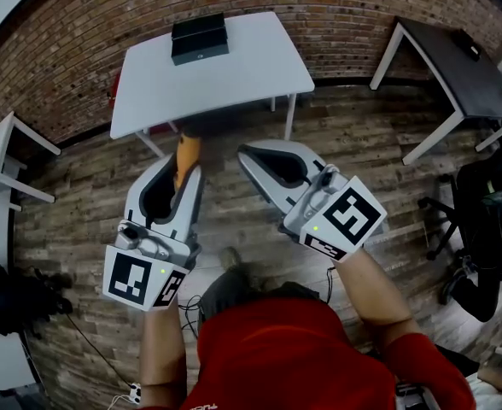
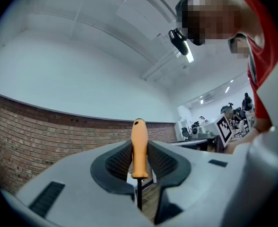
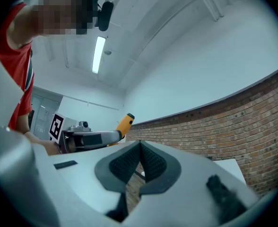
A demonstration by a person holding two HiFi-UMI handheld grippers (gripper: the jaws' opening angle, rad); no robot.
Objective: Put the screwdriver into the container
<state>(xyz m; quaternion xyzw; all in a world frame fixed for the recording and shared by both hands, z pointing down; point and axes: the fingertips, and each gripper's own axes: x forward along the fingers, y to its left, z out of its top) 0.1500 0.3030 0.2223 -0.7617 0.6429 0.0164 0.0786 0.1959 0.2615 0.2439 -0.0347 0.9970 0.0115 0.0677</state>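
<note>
The person stands on the wooden floor (image 1: 362, 161), some way back from the white surface (image 1: 251, 75), with a gripper raised in each hand. The left gripper (image 1: 185, 176) has its fingers (image 2: 116, 162) pressed on the screwdriver (image 2: 139, 145) — they clamp the orange handle near its lower end, so the handle stands out beyond the tips and the dark shaft runs back toward the gripper's body. I think this grip serves to carry the tool steady, without it swinging. The right gripper (image 3: 140, 161) has its fingers closed on nothing; it is held beside the left one, not touching it, and seems only to wait. The black container (image 1: 200, 38) sits at the far edge of the surface, well apart from the screwdriver. So, as I judge, carrying is the step in hand — the person must come nearer to the surface before the screwdriver can go in.
</note>
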